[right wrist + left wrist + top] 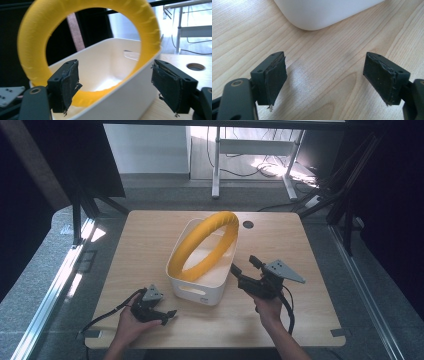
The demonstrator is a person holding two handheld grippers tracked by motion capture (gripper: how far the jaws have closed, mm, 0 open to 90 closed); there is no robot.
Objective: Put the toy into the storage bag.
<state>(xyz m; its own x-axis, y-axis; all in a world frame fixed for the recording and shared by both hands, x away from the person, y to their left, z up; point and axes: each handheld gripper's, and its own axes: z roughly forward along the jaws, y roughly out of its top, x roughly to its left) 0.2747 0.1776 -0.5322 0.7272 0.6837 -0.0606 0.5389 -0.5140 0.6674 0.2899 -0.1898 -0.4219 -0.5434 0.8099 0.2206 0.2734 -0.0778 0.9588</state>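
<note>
Looking along my right hand-held gripper [115, 85], I see the yellow ring [90, 27] standing propped in the white bin [125, 100], its lower arc down inside and its upper arc leaning out over the far rim. My jaws are spread wide with nothing between them, and they sit just beside the bin's near wall, not touching ring or bin as far as I can tell. From the high view the same holds: the yellow ring [207, 245] rests tilted in the white bin [200, 292] at the middle of the surface [150, 235], and my right hand-held gripper [245, 267] hovers at the bin's right side, pointed toward it.

My left hand-held gripper [170, 315] lies low on the surface near the bin's front left corner. Its own view shows both pads [275, 77] parted, bare wood grain between them and the rounded corner of the bin [317, 15] ahead.

I judge the ring's placing as largely done: it is in the bin and neither of my tools holds it. What looks left is small, perhaps nudging the ring to lie flatter, since it sticks well above the rim, or simply drawing both hands away.
</note>
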